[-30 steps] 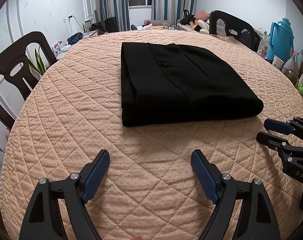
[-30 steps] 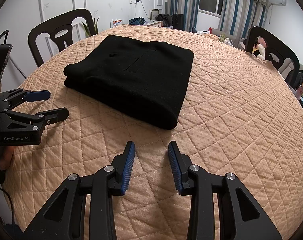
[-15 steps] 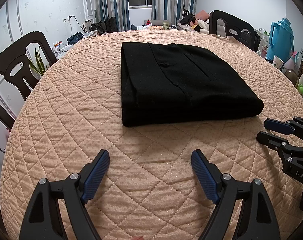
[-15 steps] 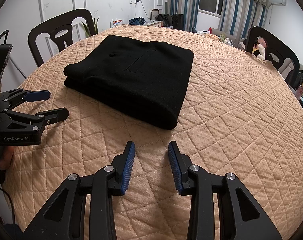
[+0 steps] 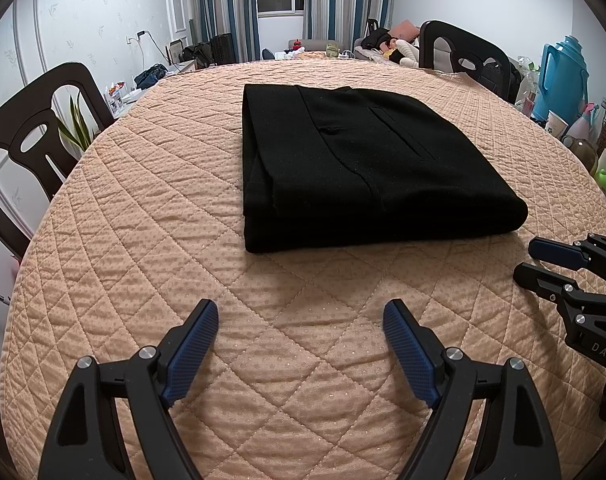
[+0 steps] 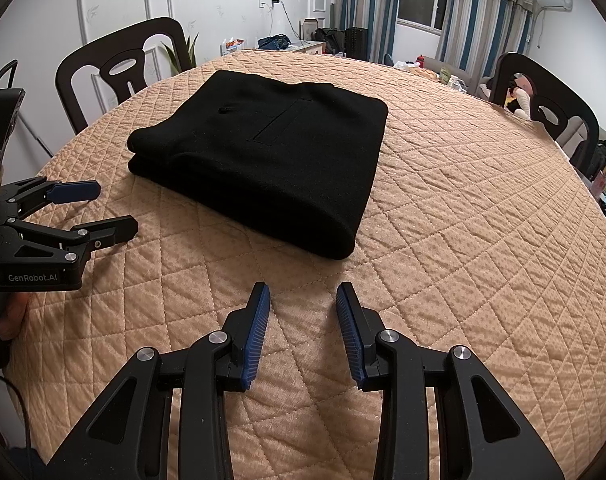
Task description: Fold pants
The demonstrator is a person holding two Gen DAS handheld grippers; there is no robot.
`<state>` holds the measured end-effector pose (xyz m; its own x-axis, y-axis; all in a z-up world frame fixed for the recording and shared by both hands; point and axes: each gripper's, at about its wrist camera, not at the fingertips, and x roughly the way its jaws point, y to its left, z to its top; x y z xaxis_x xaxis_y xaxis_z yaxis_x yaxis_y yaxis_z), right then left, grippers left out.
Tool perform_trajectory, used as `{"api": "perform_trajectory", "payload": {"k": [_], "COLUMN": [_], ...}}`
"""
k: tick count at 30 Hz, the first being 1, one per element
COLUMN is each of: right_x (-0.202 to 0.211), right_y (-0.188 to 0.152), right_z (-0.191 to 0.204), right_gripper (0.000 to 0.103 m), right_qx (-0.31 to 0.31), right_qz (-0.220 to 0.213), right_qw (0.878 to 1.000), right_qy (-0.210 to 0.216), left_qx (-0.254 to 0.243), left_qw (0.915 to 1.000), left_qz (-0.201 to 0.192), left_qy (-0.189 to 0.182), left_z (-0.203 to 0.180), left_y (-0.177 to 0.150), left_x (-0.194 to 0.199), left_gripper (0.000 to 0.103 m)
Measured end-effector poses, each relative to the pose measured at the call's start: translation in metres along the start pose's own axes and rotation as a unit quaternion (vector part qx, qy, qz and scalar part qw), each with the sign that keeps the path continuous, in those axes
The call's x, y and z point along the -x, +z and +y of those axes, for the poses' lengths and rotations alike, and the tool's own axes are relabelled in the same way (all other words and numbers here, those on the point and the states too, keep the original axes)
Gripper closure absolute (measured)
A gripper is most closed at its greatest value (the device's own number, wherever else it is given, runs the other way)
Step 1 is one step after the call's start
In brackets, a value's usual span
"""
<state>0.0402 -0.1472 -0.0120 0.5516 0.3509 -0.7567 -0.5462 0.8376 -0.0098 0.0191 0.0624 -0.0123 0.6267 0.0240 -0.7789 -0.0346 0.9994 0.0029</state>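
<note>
Folded black pants [image 5: 355, 168] are lying mid-table on the quilted cover [image 5: 143, 208]; the left gripper [image 5: 299, 316] is hovering empty, jaws apart, near its front edge.

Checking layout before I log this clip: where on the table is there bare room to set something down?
The quilted cover lies bare right of the pants, out to the far chair. Another bare band runs left of the pants toward the near chair. In front of the pants it is crowded: the left gripper and right gripper sit there, jaws open.
</note>
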Motion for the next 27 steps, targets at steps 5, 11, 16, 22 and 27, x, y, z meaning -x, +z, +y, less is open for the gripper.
{"api": "perform_trajectory", "payload": {"k": [5, 11, 16, 22, 27], "right_x": [0.0, 0.0, 0.0, 0.0, 0.0], "right_y": [0.0, 0.0, 0.0, 0.0, 0.0], "right_z": [0.0, 0.0, -0.0001, -0.0001, -0.0001], "right_gripper": [0.067, 0.067, 0.067, 0.067, 0.067], "right_qx": [0.0, 0.0, 0.0, 0.0, 0.0], "right_qz": [0.0, 0.0, 0.0, 0.0, 0.0], "right_qw": [1.0, 1.0, 1.0, 1.0, 1.0], "right_qy": [0.0, 0.0, 0.0, 0.0, 0.0], "left_qx": [0.0, 0.0, 0.0, 0.0, 0.0], "left_qw": [1.0, 1.0, 1.0, 1.0, 1.0], "left_qz": [0.0, 0.0, 0.0, 0.0, 0.0], "left_qy": [0.0, 0.0, 0.0, 0.0, 0.0], "left_z": [0.0002, 0.0003, 0.0003, 0.0006, 0.0006], "left_y": [0.0001, 0.0003, 0.0003, 0.0004, 0.0005], "left_x": [0.0001, 0.0001, 0.0002, 0.0002, 0.0002], "left_gripper": [0.016, 0.016, 0.015, 0.014, 0.014]}}
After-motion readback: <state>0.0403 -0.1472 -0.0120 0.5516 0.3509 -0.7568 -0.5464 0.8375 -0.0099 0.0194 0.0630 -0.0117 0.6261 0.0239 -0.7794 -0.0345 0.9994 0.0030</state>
